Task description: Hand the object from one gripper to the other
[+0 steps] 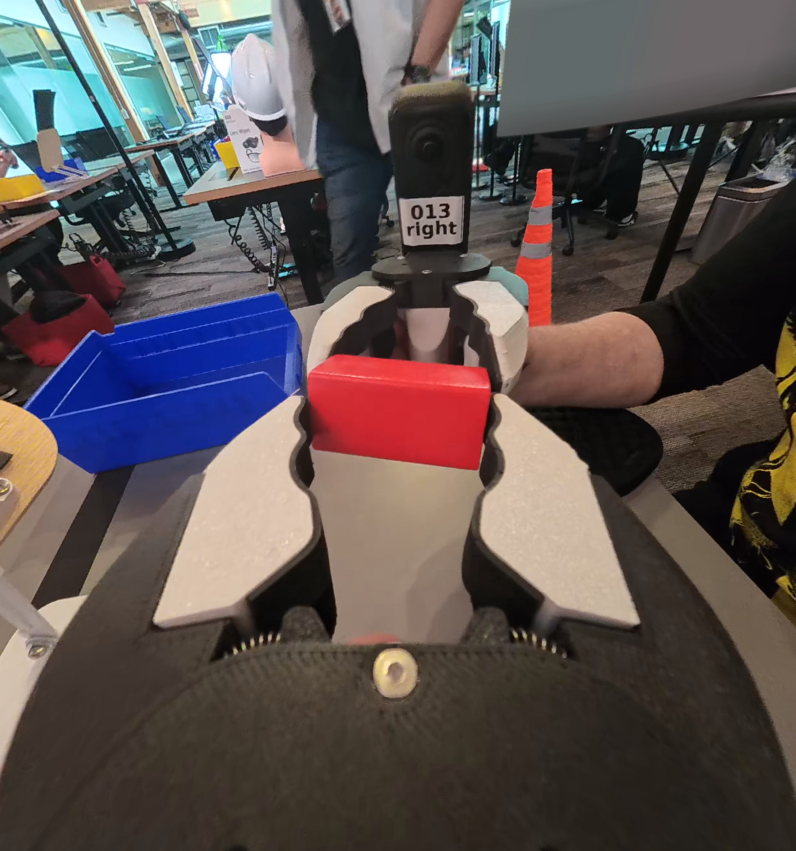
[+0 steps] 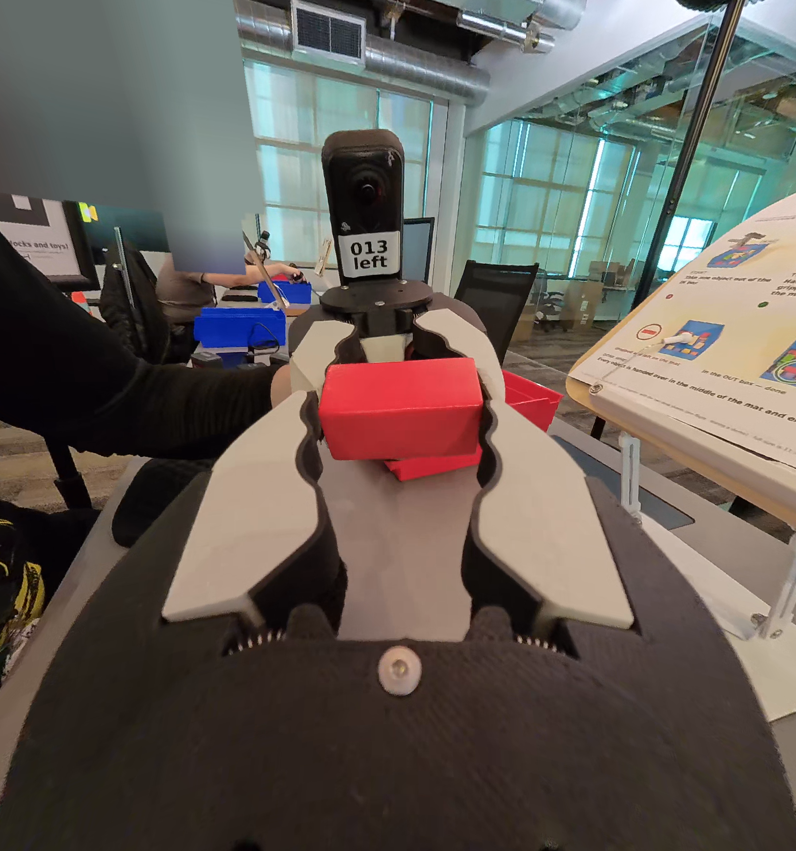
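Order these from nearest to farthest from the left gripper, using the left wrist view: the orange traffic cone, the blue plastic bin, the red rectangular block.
1. Red rectangular block: between the left gripper's fingertips.
2. Blue plastic bin: on the table, to the left.
3. Orange traffic cone: on the floor, far right.

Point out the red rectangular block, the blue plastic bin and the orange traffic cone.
Red rectangular block [image 1: 398, 416]: left wrist view, front face.
Blue plastic bin [image 1: 110, 437]: left wrist view, near outer wall.
Orange traffic cone [image 1: 535, 258]: left wrist view, lower body.
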### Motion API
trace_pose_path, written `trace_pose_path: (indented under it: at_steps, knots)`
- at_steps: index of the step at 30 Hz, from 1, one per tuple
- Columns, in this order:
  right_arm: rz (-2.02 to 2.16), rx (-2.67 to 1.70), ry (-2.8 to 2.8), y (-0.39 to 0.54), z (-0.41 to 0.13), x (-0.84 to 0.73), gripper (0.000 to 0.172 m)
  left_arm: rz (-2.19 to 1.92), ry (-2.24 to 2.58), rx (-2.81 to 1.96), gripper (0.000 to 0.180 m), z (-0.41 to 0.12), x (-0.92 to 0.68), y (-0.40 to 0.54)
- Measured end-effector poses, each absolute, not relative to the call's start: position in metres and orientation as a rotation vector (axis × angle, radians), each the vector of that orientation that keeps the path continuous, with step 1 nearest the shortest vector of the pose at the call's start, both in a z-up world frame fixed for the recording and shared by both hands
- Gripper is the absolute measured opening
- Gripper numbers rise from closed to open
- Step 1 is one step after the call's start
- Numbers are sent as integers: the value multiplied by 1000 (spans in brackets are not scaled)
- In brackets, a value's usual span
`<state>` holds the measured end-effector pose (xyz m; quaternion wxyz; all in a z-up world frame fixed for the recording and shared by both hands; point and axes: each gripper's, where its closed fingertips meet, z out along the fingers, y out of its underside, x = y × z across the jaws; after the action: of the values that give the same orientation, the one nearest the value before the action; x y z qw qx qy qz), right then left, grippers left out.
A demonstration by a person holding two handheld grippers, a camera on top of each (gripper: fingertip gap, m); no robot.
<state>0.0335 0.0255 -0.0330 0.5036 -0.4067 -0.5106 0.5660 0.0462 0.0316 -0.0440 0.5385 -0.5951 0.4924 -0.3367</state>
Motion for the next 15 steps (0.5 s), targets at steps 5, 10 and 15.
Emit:
trace_pose_path:
  at_steps: [5, 10, 15]
  knots:
    - [1427, -976, -1206, 27, -31, 37, 65, -854, 1147, -1387, 71, -38, 49, 32]
    - [1489, -962, -1165, 28, -28, 41, 64, -909, 1120, -1369, 71, -36, 52, 31]
    - [1531, -958, -1120, 30, -25, 43, 64, -942, 1084, -1367, 71, -32, 54, 32]
